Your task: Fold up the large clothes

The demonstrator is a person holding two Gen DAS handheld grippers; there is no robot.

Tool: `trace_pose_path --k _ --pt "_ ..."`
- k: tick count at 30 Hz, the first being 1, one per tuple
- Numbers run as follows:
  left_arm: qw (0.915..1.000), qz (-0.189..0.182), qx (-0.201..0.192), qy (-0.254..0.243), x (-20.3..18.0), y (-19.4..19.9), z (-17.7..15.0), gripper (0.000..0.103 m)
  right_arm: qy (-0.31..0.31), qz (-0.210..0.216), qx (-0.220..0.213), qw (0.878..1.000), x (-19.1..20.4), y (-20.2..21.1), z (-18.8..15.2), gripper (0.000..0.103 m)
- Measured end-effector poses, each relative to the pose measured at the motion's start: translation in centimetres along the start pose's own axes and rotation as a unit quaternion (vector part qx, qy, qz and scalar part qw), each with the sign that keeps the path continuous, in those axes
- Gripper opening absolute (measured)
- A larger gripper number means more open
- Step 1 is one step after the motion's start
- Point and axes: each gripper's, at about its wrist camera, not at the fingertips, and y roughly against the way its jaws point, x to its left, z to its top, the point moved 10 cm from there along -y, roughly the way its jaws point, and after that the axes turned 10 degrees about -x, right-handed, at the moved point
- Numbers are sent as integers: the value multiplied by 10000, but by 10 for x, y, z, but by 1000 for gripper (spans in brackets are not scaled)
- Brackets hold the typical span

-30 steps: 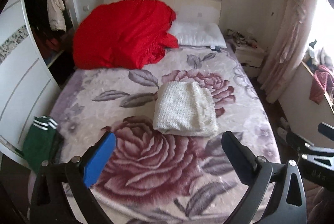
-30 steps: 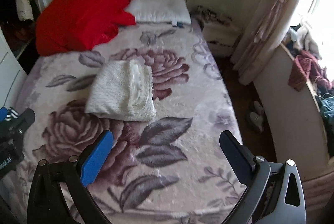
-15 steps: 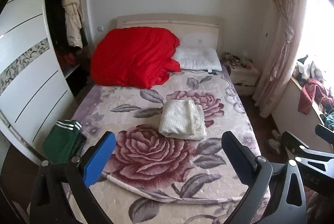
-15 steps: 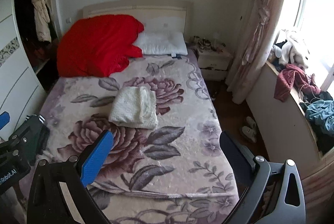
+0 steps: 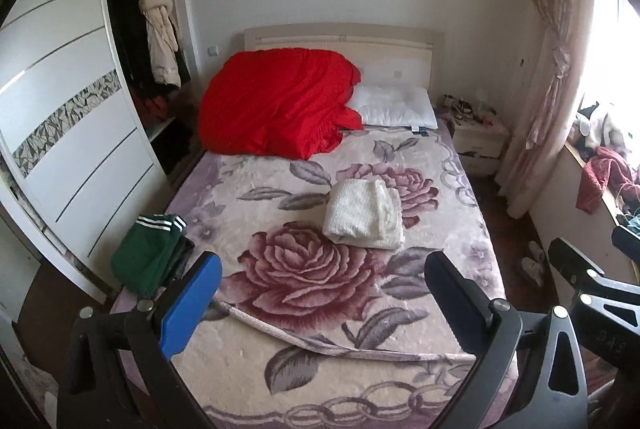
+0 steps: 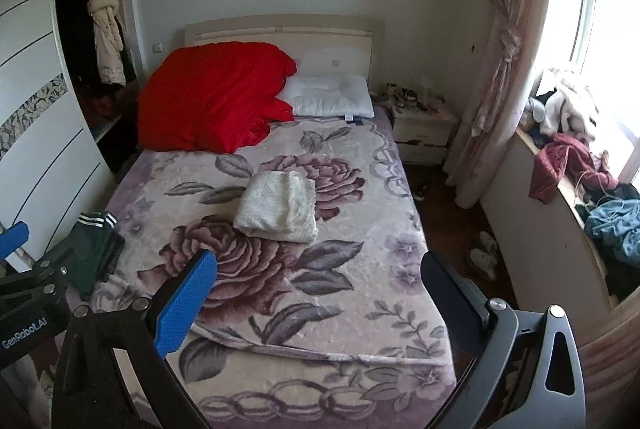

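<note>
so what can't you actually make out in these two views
- Folded cream knit garment on the floral bed blanket: its type; folding hides its shape in both views.
- Green white-striped garment: partly behind the left gripper in the right wrist view.
- Cluttered white nightstand: items too small.
- Window-ledge clothes pile: cut by the left wrist view's edge.

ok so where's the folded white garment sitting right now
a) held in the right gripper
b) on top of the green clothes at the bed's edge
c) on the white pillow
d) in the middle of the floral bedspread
d: the folded white garment lies on the floral bedspread near mid-bed, apart from the white pillow and the green clothes, and the right gripper is open and holds nothing.
</note>
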Motion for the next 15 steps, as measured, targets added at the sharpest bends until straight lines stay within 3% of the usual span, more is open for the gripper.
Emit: trace_pose_path --k 15 --pt "9999 80 -136 7 -1 17 3 103 -29 92 -83 9999 -13 19 4 103"
